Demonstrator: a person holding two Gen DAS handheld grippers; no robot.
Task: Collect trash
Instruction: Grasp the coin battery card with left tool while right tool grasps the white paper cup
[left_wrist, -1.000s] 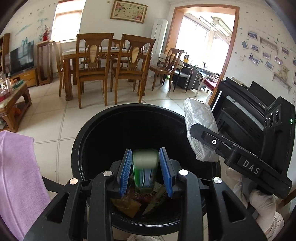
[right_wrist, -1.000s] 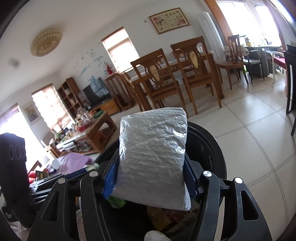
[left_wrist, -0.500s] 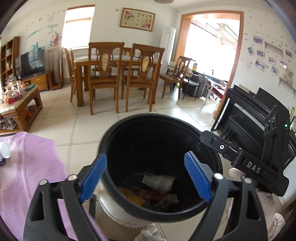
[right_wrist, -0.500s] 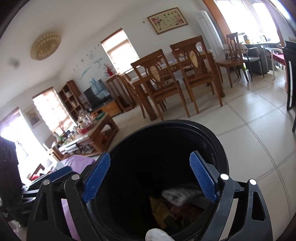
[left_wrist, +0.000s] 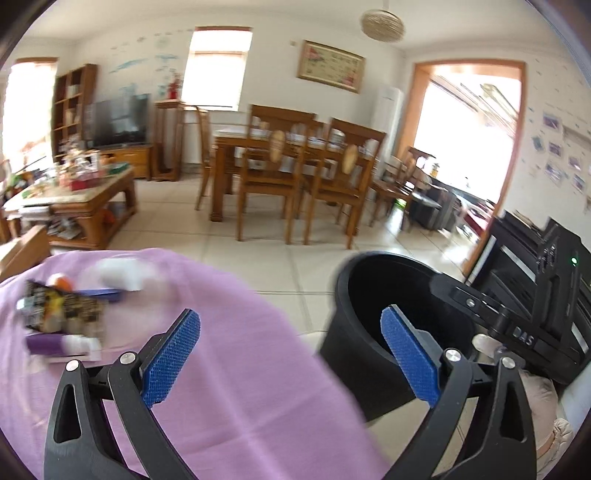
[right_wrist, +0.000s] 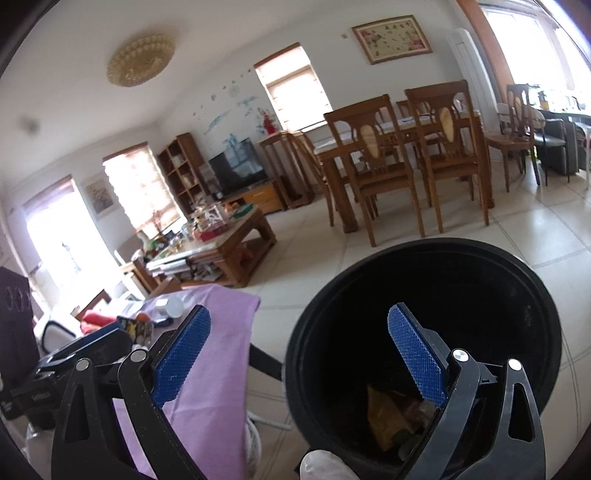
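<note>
My fingers on both sides stand wide apart with nothing between them, and they have just been opening. The left gripper (left_wrist: 290, 354) looks out over the purple cloth (left_wrist: 236, 369) on the table, with the black bin (left_wrist: 369, 369) off to its right; the right gripper (right_wrist: 297, 354) hangs partly over the bin's mouth. Down in the bin I can make out a yellowish wrapper (right_wrist: 384, 417) and some darker scraps beside it, so part of the trash is already in.

What is left sits on the far left of the cloth, well apart from my left fingers: a dark printed snack packet (left_wrist: 59, 310), something small and purple and white (left_wrist: 62, 343) just below it, a flat blue piece (left_wrist: 103, 293) and a white crumpled bit (left_wrist: 122, 277) above. The blur keeps me from naming them more exactly, and an orange spot (left_wrist: 62, 282) near the packet I cannot identify. The right wrist view shows the same little cluster at the far end of the cloth.

I judge the job as partway through: a load is in, several pieces still wait on the cloth. My next step, I think, is to reach back toward that cluster
</note>
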